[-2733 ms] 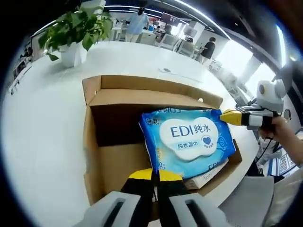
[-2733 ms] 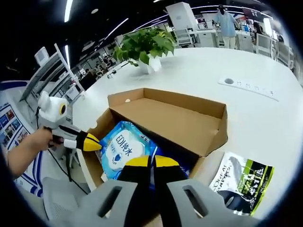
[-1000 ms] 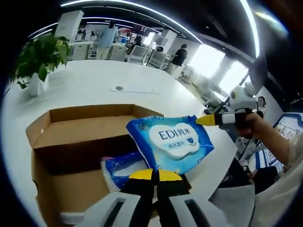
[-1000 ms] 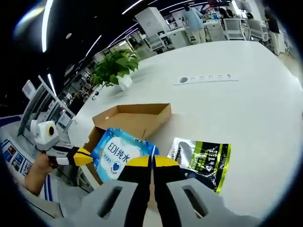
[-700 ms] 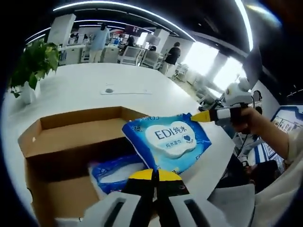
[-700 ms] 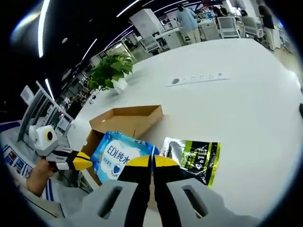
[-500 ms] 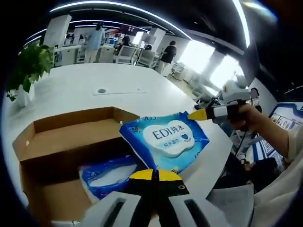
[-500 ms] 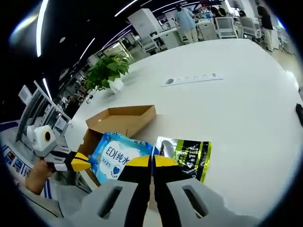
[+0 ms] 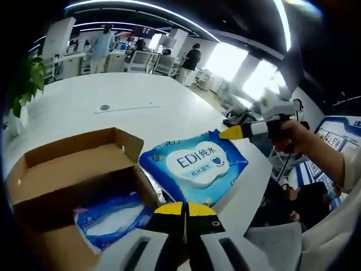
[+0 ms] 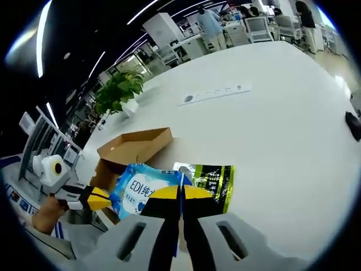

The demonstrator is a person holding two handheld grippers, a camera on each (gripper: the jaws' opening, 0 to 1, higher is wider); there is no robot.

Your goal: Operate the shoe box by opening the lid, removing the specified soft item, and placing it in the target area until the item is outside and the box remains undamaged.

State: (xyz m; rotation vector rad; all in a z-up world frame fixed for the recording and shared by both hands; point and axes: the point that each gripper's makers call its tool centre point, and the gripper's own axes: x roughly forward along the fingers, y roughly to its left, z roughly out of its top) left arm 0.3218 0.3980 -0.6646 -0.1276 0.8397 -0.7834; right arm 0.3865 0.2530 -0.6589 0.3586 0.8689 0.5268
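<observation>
A blue wipes pack [image 9: 196, 165] marked EDI hangs in the air to the right of the open brown shoe box [image 9: 62, 169]. My left gripper [image 9: 184, 208] is shut on the pack's near edge. My right gripper [image 9: 225, 135] comes in from the right, shut on the pack's far corner. In the right gripper view the pack [image 10: 140, 187] sits beyond my right gripper [image 10: 180, 192], with the left gripper [image 10: 107, 199] at its left edge and the box [image 10: 132, 148] behind it. A second blue pack [image 9: 110, 217] lies inside the box.
A green and black pouch [image 10: 210, 178] lies on the white table [image 10: 271, 130] beside the box. A potted plant [image 10: 118, 89] and a power strip [image 10: 215, 92] stand farther back. People and desks fill the far room. A hand [image 9: 299, 140] holds the right gripper.
The wipes pack has been carried up and sideways out of the box, held by both grippers, and now hangs past the box's end. The second pack stays inside.
</observation>
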